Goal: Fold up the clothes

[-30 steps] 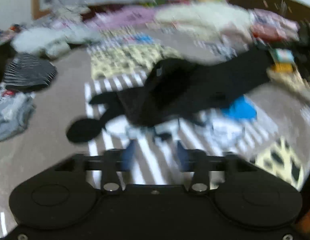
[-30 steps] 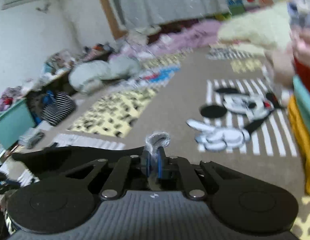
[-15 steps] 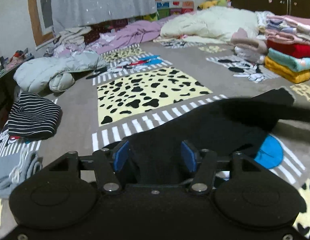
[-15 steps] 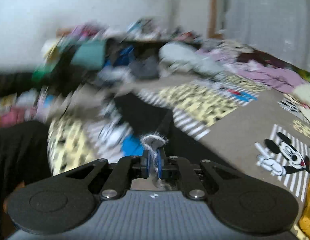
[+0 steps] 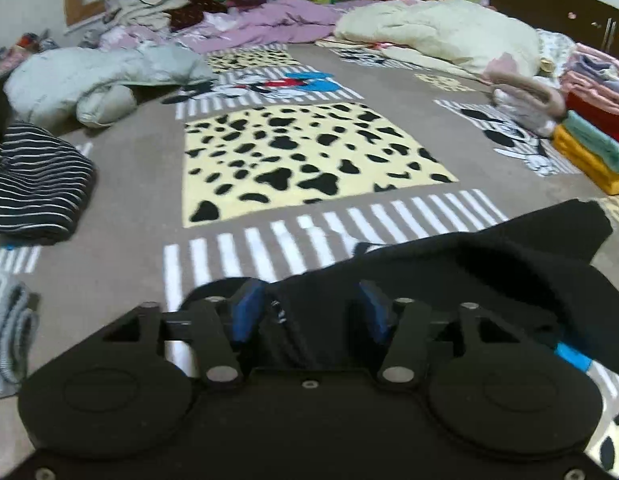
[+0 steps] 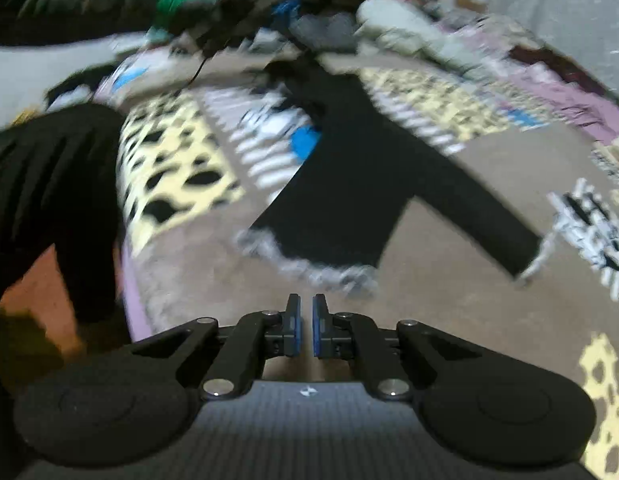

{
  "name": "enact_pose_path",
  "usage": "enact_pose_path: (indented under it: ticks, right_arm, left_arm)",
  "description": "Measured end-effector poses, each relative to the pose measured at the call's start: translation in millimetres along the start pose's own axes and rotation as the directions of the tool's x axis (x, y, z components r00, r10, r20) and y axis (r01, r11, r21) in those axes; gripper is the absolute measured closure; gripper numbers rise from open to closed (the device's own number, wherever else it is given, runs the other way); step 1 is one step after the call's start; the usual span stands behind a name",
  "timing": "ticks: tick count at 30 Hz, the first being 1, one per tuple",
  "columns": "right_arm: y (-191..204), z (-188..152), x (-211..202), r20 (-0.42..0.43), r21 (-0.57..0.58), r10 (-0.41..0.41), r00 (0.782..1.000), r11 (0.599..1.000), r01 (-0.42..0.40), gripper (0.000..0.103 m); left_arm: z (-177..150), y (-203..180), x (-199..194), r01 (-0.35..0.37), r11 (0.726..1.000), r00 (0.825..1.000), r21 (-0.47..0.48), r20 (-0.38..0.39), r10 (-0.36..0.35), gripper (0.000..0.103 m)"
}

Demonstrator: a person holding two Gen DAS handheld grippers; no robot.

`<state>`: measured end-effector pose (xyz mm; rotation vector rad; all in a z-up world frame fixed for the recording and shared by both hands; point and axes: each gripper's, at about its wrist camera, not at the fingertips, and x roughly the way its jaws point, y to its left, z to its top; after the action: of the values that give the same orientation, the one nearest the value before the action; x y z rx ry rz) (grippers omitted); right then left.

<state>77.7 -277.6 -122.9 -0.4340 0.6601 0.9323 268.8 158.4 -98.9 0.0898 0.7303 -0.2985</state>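
Note:
A black long-sleeved garment with a pale fringed hem lies spread on the patterned carpet in the right wrist view (image 6: 361,184). Its near edge also shows in the left wrist view (image 5: 469,272). My left gripper (image 5: 309,316) is open, its blue pads on either side of a bunched fold of the black cloth, not closed on it. My right gripper (image 6: 305,332) hovers just short of the fringed hem (image 6: 309,268), jaws nearly together with a narrow gap and nothing between them. The right wrist view is motion-blurred.
A striped black-and-white garment (image 5: 33,184) and a grey folded one (image 5: 9,328) lie left. A stack of folded clothes (image 5: 593,128) stands right. Bedding (image 5: 437,32) and a grey jacket (image 5: 93,76) lie farther back. The person's dark-clothed leg (image 6: 49,184) is at left.
The right gripper let go of the fringed hem and swung back from it. The garment now lies flat. The left gripper stays open at the cloth, slightly lower and closer.

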Motion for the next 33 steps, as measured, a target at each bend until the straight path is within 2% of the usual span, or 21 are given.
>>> enact_pose_path:
  ticks: [1, 2, 4, 5, 8, 10, 12, 13, 14, 15, 21, 24, 27, 30, 31, 32, 33]
  right_arm:
    - [2, 4, -2, 0.022, 0.008, -0.01, 1.0, 1.0, 0.01, 0.09]
    - [3, 8, -3, 0.044, 0.017, -0.021, 0.999, 1.0, 0.02, 0.084]
    - [16, 18, 6, 0.062, -0.01, -0.041, 0.997, 0.999, 0.041, 0.036]
    - [26, 23, 14, 0.062, -0.036, -0.06, 0.996, 0.997, 0.062, 0.033]
    - [46, 33, 42, 0.041, -0.085, -0.113, 0.993, 0.99, 0.116, 0.034]
    - [50, 36, 60, -0.001, -0.1, -0.133, 0.991, 0.986, 0.132, 0.041]
    - [49, 36, 74, -0.036, -0.108, -0.143, 0.989, 0.984, 0.139, 0.073]
    - [48, 36, 76, -0.045, -0.102, -0.134, 0.99, 0.986, 0.129, 0.085]
    - [46, 36, 75, -0.047, -0.097, -0.14, 0.989, 0.986, 0.135, 0.092]
    - [43, 37, 73, -0.047, -0.092, -0.153, 0.987, 0.985, 0.148, 0.094]
    - [20, 36, 22, 0.025, -0.102, -0.235, 0.972, 0.966, 0.237, 0.095]
    - [6, 30, -8, 0.065, -0.128, -0.246, 0.967, 0.959, 0.252, 0.095]
    - [-8, 24, -34, 0.096, -0.149, -0.247, 0.964, 0.954, 0.259, 0.095]
    - [-9, 15, -44, 0.078, -0.178, -0.237, 0.968, 0.952, 0.248, 0.095]
    - [-7, 10, -43, 0.058, -0.197, -0.23, 0.971, 0.951, 0.237, 0.094]
    - [-4, 5, -40, 0.024, -0.218, -0.22, 0.975, 0.951, 0.22, 0.094]
    - [-1, -2, -36, -0.016, -0.241, -0.211, 0.977, 0.95, 0.201, 0.094]
  left_arm:
    - [0, 1, -1, 0.004, 1.0, 1.0, -0.006, 0.0, -0.004, 0.087]
    - [0, 2, -1, 0.008, 1.0, 1.0, -0.012, 0.001, -0.008, 0.091]
    - [1, 1, -6, 0.019, 1.0, 1.0, -0.01, 0.016, -0.019, 0.093]
    - [0, -2, -12, 0.024, 1.0, 0.999, 0.002, 0.027, -0.024, 0.094]
    - [-6, -12, -35, 0.039, 0.998, 0.997, 0.053, 0.064, -0.042, 0.095]
    - [-10, -19, -53, 0.048, 0.995, 0.995, 0.09, 0.088, -0.056, 0.095]
    - [-16, -25, -69, 0.051, 0.989, 0.992, 0.137, 0.108, -0.066, 0.095]
    - [-20, -29, -77, 0.049, 0.986, 0.991, 0.162, 0.114, -0.068, 0.095]
    - [-24, -32, -85, 0.046, 0.982, 0.991, 0.185, 0.118, -0.068, 0.095]
    - [-29, -35, -92, 0.041, 0.977, 0.99, 0.21, 0.121, -0.068, 0.095]
    - [-60, -55, -129, 0.011, 0.935, 0.99, 0.355, 0.125, -0.06, 0.096]
    - [-79, -60, -141, 0.015, 0.919, 0.992, 0.393, 0.109, -0.063, 0.096]
    - [-107, -70, -141, 0.009, 0.878, 0.998, 0.479, 0.047, -0.035, 0.097]
    - [-137, -80, -140, 0.007, 0.824, 1.0, 0.566, -0.017, 0.003, 0.097]
    - [-148, -83, -137, 0.004, 0.795, 0.998, 0.607, -0.051, 0.033, 0.097]
    - [-156, -83, -134, 0.006, 0.789, 0.996, 0.615, -0.078, 0.053, 0.097]
    - [-162, -80, -133, 0.009, 0.794, 0.993, 0.608, -0.101, 0.067, 0.097]
